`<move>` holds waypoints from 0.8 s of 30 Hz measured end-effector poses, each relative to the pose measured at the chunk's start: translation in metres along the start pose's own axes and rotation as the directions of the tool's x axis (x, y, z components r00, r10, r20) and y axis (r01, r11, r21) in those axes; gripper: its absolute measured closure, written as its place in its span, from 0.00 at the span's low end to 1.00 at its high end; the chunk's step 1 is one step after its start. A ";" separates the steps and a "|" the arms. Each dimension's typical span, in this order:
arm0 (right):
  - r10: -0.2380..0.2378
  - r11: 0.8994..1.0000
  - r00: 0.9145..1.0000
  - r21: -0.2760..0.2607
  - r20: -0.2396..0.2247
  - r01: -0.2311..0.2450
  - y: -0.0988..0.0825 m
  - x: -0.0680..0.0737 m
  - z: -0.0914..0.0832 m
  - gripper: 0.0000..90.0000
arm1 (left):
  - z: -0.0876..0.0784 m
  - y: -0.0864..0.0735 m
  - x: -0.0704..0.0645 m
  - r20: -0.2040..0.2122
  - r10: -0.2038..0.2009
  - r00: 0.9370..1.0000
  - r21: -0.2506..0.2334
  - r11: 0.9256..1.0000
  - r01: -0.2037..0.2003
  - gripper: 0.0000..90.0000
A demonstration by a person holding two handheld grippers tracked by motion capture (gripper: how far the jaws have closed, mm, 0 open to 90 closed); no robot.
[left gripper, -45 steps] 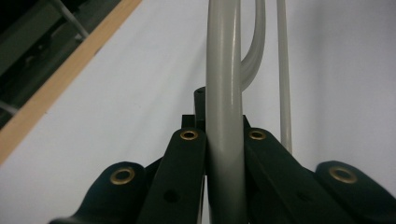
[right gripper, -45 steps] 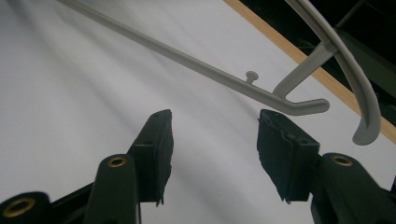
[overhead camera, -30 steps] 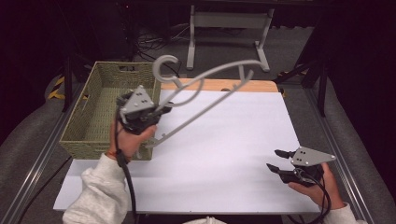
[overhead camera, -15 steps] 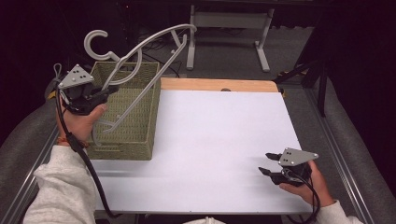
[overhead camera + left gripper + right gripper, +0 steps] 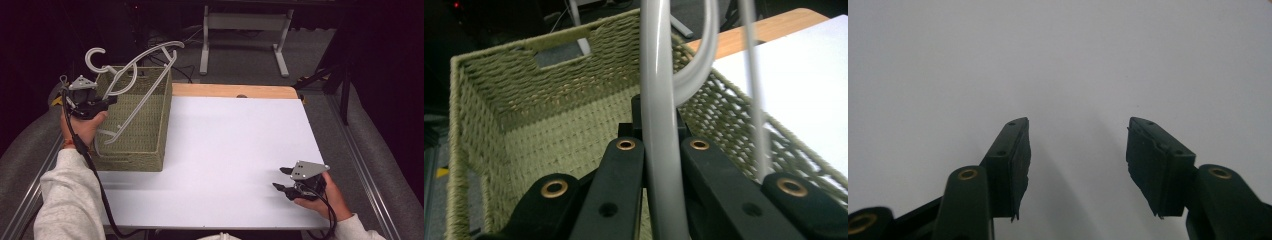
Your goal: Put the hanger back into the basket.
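Above the woven basket (image 5: 135, 125) at the table's left edge, the left gripper (image 5: 107, 101) clamps its jaws tight on one arm of a grey plastic coat hanger (image 5: 145, 80). This hanger tilts over the basket: hook (image 5: 95, 57) raised toward the far left, lower bar slanting down into the basket interior. From the left gripper view, the hanger (image 5: 659, 125) arm passes straight between both jaws. At the near right, the right gripper (image 5: 282, 178) rests low over the white table surface (image 5: 235, 140), jaws parted at medium width, holding nothing.
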State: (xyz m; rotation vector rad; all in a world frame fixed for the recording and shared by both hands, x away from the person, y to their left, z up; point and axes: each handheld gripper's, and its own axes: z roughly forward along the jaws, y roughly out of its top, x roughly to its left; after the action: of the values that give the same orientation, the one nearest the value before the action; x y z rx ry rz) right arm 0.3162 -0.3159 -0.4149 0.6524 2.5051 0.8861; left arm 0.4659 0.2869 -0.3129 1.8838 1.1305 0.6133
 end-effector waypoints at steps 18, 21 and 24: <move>-0.013 0.999 0.999 0.042 -0.032 0.014 -0.002 0.003 0.010 0.49 | 0.053 -0.023 0.036 -0.039 -0.027 0.999 0.259 0.965 0.036 0.88; -0.017 0.999 0.999 0.039 -0.027 0.018 -0.002 0.002 0.008 0.48 | 0.054 -0.029 0.033 -0.053 -0.007 0.999 0.280 0.960 0.021 0.83; -0.011 0.999 1.000 0.032 -0.022 0.012 -0.001 0.001 0.007 0.48 | 0.055 -0.030 0.029 -0.095 0.012 0.995 0.298 0.954 0.017 0.70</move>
State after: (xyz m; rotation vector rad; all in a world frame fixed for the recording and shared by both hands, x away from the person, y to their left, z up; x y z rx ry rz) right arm 0.3182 -0.3129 -0.4206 0.6417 2.5449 0.8546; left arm 0.5056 0.2974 -0.3679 2.1259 1.3495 0.5609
